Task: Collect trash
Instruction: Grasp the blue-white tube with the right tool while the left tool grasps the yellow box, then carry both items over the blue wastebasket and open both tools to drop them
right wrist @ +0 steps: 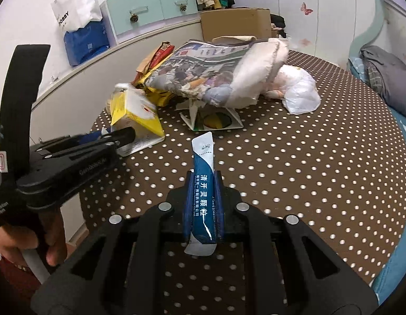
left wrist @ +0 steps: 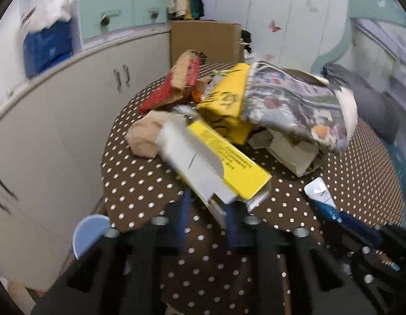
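Both grippers are holding trash above the tabletop [right wrist: 308, 170]: the right gripper's [right wrist: 204, 183] fingers are pinching a blue sachet [right wrist: 203, 199], the left gripper's [left wrist: 211, 204] a yellow carton [left wrist: 216, 162] near the left edge, so carrying both to a bin probably follows.

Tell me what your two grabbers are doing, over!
Left gripper shut on yellow box. Right gripper shut on blue sachet. Trash pile remains on dotted table. Nothing blocking, over.

Right view: table [right wrist: 295, 162] fills centre. Newspaper [right wrist: 203, 73] on pile, upper centre; bag [right wrist: 300, 92] just right of it; flattened carton [right wrist: 216, 120] under its front edge. Box [right wrist: 137, 115] centre left. Sachet [right wrist: 204, 183] below centre. Cardboard box [right wrist: 234, 23] behind table, top centre.
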A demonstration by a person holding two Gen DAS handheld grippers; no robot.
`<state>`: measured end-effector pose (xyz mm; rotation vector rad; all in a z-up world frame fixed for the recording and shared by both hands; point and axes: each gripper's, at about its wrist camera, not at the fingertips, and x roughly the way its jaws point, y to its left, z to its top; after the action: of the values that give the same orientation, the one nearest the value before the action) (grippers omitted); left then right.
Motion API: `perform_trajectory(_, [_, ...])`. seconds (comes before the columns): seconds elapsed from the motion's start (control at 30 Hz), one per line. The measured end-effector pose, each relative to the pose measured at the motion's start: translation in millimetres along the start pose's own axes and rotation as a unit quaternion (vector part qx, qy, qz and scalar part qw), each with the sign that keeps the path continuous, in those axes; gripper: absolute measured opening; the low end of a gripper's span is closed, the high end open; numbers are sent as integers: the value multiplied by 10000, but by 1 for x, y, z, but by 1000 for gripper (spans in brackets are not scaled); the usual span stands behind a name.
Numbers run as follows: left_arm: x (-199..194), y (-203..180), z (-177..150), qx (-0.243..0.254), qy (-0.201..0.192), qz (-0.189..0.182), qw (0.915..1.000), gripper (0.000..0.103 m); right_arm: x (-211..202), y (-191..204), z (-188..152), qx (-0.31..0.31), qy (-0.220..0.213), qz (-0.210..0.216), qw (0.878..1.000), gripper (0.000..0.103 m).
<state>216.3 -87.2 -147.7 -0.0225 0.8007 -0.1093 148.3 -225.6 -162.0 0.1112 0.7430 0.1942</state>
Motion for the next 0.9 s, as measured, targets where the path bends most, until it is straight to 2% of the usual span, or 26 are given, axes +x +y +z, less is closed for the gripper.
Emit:
perform_trajectory(0.03, [-3, 5, 0, -71, -40, -43, 10000, 2, 0, 1, 0, 25, -14, 34, 10000, 14])
perform_trajectory(0.27, [-29, 29, -15, -52, -245, -389, 9989, 1, 1, 23, 3, 68, -83, 145, 9998, 14])
perform_trajectory(0.43, [-48, 64, -27, -184, -301, -522, 9980, 1, -5, 48, 7, -45, -177, 357, 9992, 14])
perform_trajectory(0.57, [-60, 108, -36, -478, -403, -339, 9975, 1, 2, 90, 12, -276, -203, 802, 9962, 14])
perform_trajectory(0.7, [-61, 163, -46, -867, -384, 84, 9955, 2, 24, 147, 21, -673, -96, 1263, 9897, 14])
perform_trajectory(0.9, [-48, 259, -61, -1600, -156, 850, 9833, 2, 91, 243, 28, -1216, 233, 1833, 9752, 14])
